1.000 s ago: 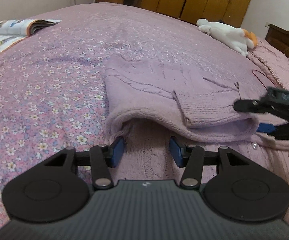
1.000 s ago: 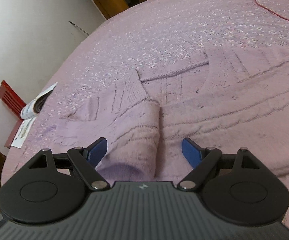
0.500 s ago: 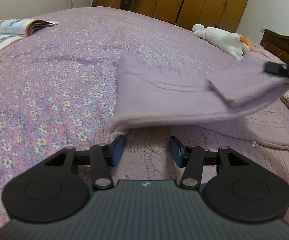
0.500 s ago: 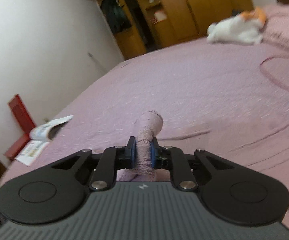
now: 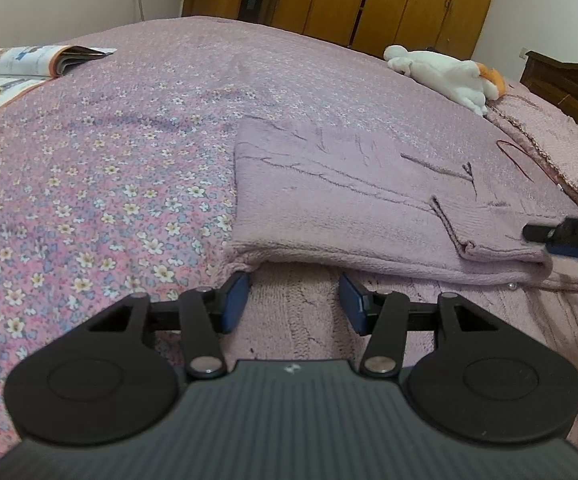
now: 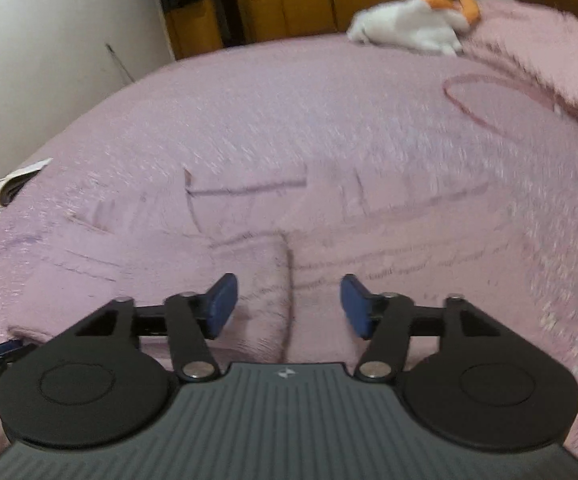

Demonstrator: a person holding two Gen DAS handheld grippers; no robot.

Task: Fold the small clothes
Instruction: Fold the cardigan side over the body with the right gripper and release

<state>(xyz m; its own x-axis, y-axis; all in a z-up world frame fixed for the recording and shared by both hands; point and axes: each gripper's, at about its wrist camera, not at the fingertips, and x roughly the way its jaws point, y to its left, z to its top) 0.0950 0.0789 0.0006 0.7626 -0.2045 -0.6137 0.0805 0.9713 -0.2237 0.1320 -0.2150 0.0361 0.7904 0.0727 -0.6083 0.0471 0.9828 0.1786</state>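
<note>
Here, one lilac knit sweater (image 5: 353,208) lies on the flowered bedspread (image 5: 101,184), its upper layer folded over so that a doubled edge runs across just ahead of the left gripper (image 5: 293,300). That gripper's two blue pads stand apart over the lower knit layer — nothing is pinched between them. The right gripper (image 6: 289,304) has its jaws opening; the sweater's cuff (image 6: 267,276) lies between its two pads, which are clear of it. In the left view its tip (image 5: 569,236) hovers beside the fold's right end. One open magazine (image 5: 21,64) and one white plush toy (image 5: 445,72) rest well apart from the sweater — at the bed's far sides.
</note>
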